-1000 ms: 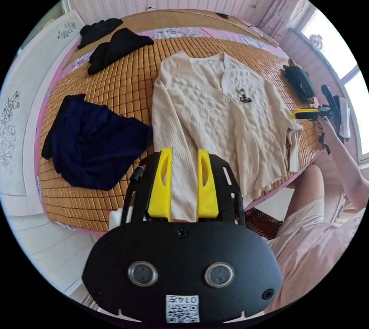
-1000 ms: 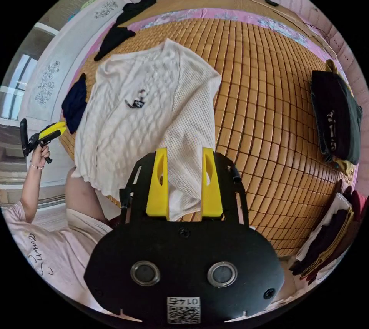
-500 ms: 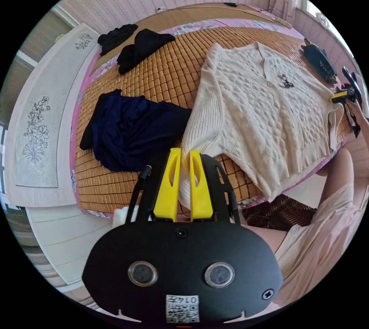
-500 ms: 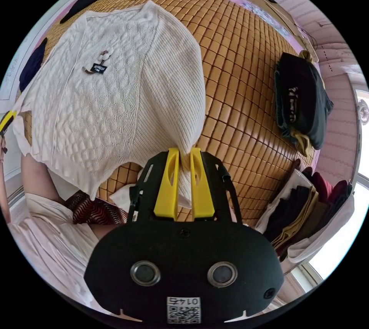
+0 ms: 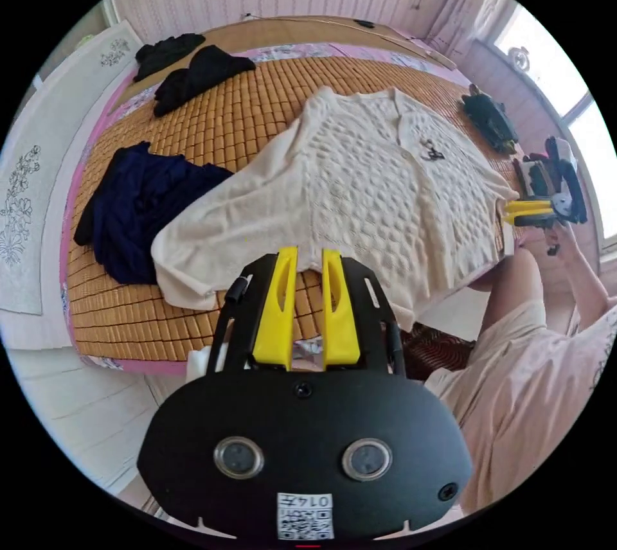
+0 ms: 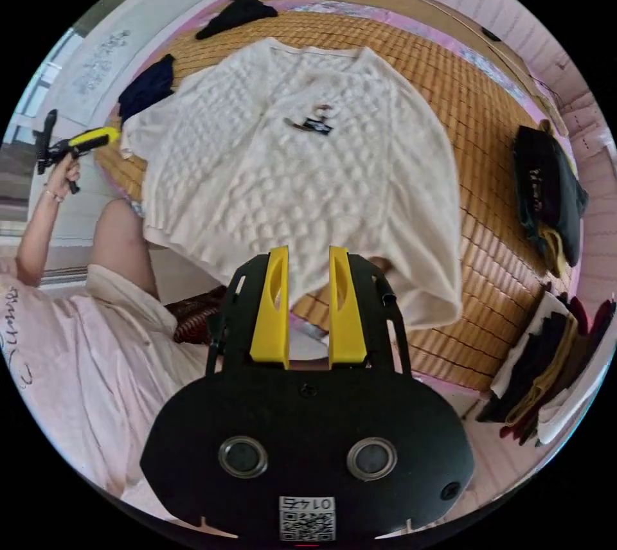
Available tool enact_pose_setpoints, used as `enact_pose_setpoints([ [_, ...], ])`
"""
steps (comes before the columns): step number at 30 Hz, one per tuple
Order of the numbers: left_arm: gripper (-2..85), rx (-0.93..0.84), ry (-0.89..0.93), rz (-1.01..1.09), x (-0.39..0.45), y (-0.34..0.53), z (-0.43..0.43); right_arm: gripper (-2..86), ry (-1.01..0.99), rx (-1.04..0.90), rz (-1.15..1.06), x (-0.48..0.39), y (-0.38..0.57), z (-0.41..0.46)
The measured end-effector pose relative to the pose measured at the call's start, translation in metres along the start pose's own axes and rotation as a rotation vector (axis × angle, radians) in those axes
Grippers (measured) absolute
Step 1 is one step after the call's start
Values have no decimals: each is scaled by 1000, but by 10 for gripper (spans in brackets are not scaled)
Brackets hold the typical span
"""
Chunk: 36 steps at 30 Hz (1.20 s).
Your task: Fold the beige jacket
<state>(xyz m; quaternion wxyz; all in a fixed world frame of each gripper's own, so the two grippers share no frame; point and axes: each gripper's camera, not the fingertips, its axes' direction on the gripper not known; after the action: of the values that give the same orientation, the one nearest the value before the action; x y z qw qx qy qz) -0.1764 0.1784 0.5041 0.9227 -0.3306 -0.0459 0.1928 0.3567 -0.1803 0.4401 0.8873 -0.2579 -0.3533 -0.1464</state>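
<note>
Jacket spread flat, sleeves out to both sides; both grippers empty at the near hem.

The beige cable-knit jacket (image 5: 379, 190) lies front-up on the bamboo-mat bed (image 5: 257, 100), collar away from the person, hem at the near edge, its long axis running sleeve to sleeve. Left gripper (image 5: 307, 267): jaws narrowly parted, nothing between them, just off the hem beside the left sleeve (image 5: 193, 241). Right gripper (image 6: 307, 267): same narrow gap, empty, over the hem with the right sleeve (image 6: 430, 241) to its side. Judgement: each sleeve is nearest its own-side gripper, so each would fold inward across the body.
</note>
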Motion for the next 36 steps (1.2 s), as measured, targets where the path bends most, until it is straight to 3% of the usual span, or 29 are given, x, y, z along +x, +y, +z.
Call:
enact_pose_setpoints([
  [3, 74, -24, 110, 108, 61, 24, 23, 100, -188, -22, -69, -46, 0, 41],
  [7, 76, -52, -65, 254, 111, 44, 49, 115, -274, -70, -43, -67, 0, 78],
  [10, 93, -109, -17, 239, 109, 45, 66, 118, -206, -45, 5, -66, 4, 86],
  [15, 96, -199, -51, 271, 105, 48, 96, 96, -268, -6, 97, -45, 4, 96],
  [18, 52, -201, -120, 264, 99, 48, 103, 34, -183, -14, 117, -37, 2, 103],
  [21, 8, -218, -87, 227, 90, 49, 101, 13, -228, -16, 139, -25, 5, 100],
  [36, -10, -131, -59, 226, 62, 69, 88, 14, -286, 32, 155, 9, 40, 89],
])
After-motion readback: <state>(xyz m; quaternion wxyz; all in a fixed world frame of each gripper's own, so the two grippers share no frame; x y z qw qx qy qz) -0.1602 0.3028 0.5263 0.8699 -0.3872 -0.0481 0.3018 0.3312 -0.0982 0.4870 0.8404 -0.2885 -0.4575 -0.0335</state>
